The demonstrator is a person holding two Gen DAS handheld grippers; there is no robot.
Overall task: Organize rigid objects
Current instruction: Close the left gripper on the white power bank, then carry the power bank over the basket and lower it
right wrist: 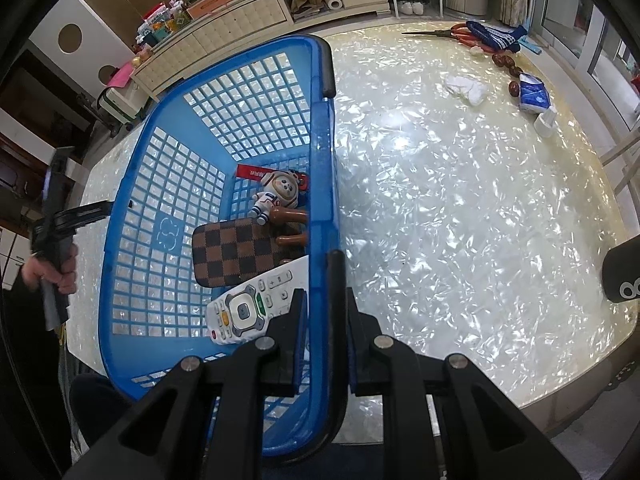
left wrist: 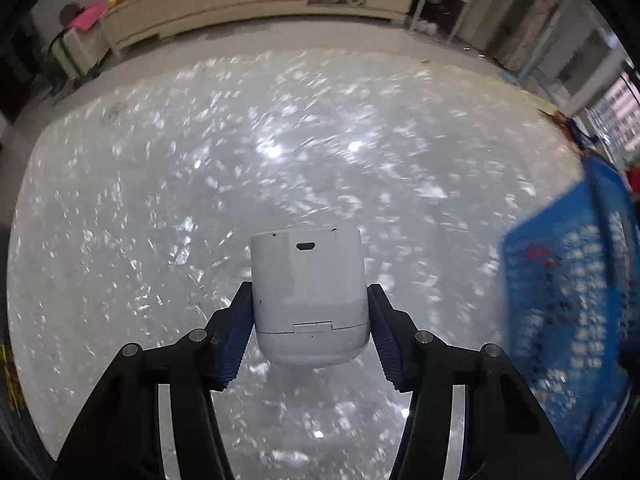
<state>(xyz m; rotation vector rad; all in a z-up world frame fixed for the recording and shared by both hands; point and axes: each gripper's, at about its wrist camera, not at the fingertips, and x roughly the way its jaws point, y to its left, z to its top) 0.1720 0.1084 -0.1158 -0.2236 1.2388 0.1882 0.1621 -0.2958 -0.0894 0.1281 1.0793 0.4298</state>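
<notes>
My left gripper (left wrist: 309, 304) is shut on a white rounded device (left wrist: 308, 276) with a small port on its face, held clear above the shiny pearly table (left wrist: 280, 152). The blue lattice basket (left wrist: 568, 300) shows blurred at the right of that view. In the right wrist view my right gripper (right wrist: 325, 296) is shut on the black handle (right wrist: 335, 272) at the near rim of the blue basket (right wrist: 320, 128). Inside lie a white remote (right wrist: 256, 304), a brown checkered case (right wrist: 236, 252), an astronaut figure (right wrist: 276, 196) and brown wooden pieces (right wrist: 290, 216).
At the table's far right lie red-handled scissors (right wrist: 448, 32), a blue sock (right wrist: 496, 38), a white cloth (right wrist: 466, 88), brown nuts (right wrist: 508, 64), a blue-white packet (right wrist: 534, 98) and a white cap (right wrist: 546, 124). A black object (right wrist: 620, 276) sits at the right edge. A person's hand (right wrist: 52, 272) shows left of the basket.
</notes>
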